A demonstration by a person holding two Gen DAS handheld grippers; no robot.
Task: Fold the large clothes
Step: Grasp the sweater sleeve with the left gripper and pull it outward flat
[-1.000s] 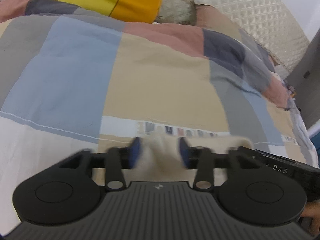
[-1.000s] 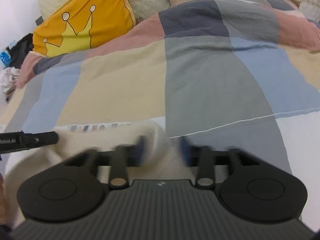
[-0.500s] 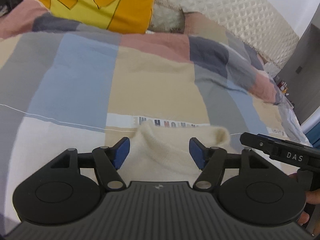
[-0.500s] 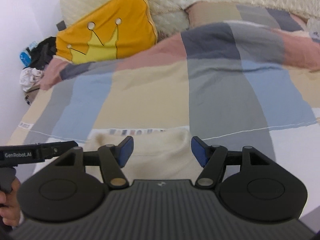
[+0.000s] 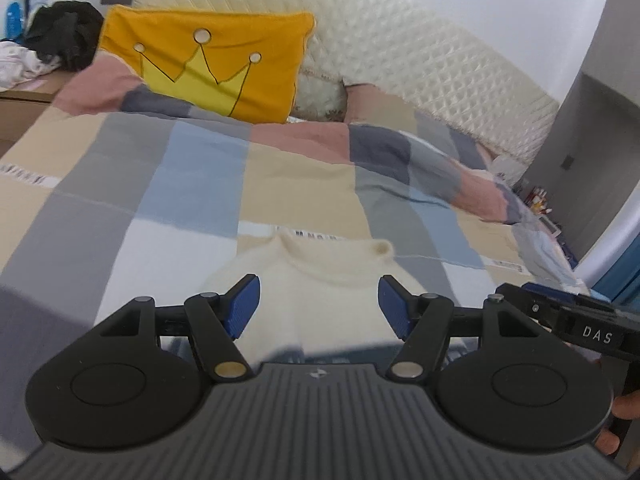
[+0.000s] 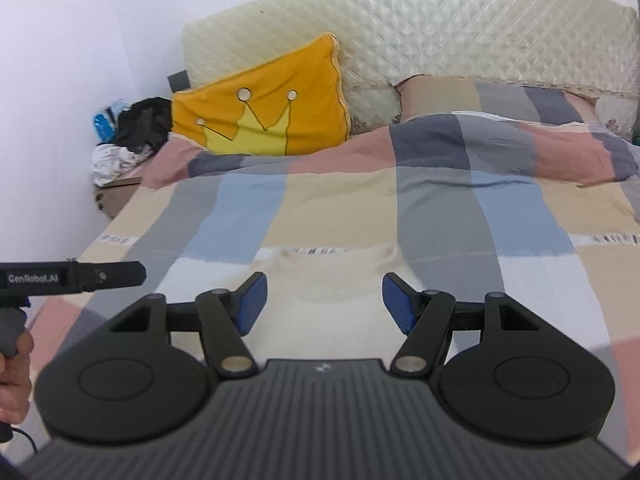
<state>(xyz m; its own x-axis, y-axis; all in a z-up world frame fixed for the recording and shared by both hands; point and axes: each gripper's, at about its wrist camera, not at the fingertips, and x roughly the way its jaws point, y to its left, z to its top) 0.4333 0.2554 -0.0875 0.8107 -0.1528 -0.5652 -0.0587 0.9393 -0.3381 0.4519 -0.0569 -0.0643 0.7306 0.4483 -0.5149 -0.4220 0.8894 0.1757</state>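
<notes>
Both sets of jaws are held wide apart, and nothing is pinched by the left gripper (image 5: 318, 304) or the right gripper (image 6: 322, 304). The left jaws have just been opening, and no cloth is between them. The cream sweater (image 5: 320, 280) is laid flat on the checked bed cover (image 5: 192, 172), just below and in front of the blue pads (image 5: 242, 306). Its rolled collar (image 5: 382, 247) is pointed toward the yellow crown pillow (image 5: 208, 68), which is well apart from it.

It looks as if one fold has been put down and the next one has to be started. For that to be done well, a free edge or a sleeve should be picked with care. Only the top layer should be caught, so the fold below is not pulled open. The two sides should be lifted together and kept level. The cloth should be laid down softly and smoothed, so that no bumps are left.
</notes>
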